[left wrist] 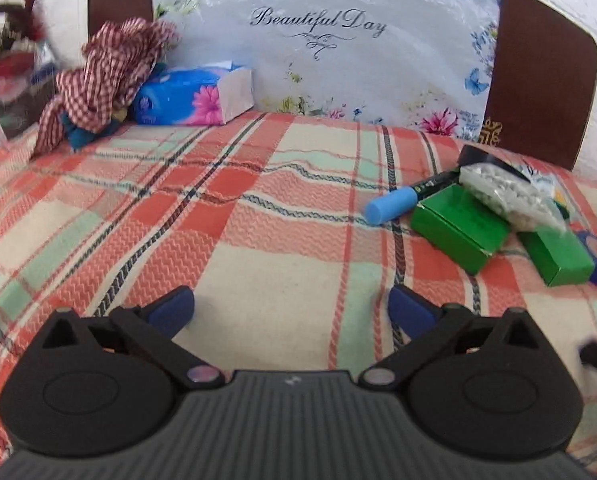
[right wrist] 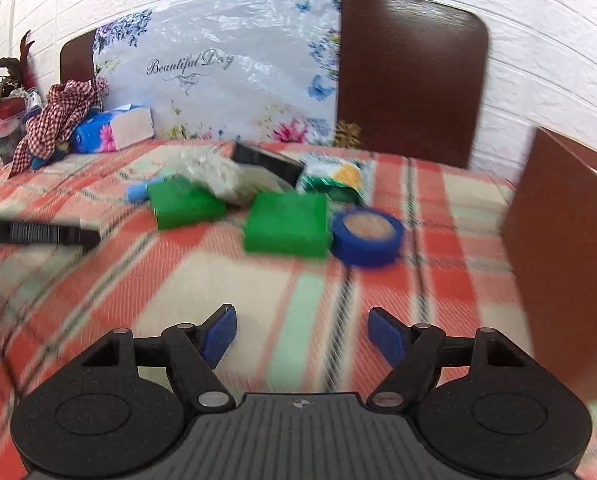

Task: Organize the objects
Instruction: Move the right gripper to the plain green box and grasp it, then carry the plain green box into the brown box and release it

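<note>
Left wrist: blue-capped marker (left wrist: 402, 199) lies flat, cap pointing left.

A checked blanket (left wrist: 258, 208) covers the bed. At its far end a plastic-wrapped pillow (left wrist: 330, 48) leans upright against the headboard (left wrist: 542, 80). Left of the pillow a tissue box (left wrist: 194, 96) lies on the blanket, with a crumpled cloth (left wrist: 110, 76) draped against its left side. Toward the right sits a cluster: two boxes (right wrist: 186, 202) (right wrist: 286, 224) side by side, a bag of pellets (left wrist: 506, 196) resting across them, a marker (left wrist: 394, 204) to their left, a roll of tape (right wrist: 366, 236) touching the right box.
</note>
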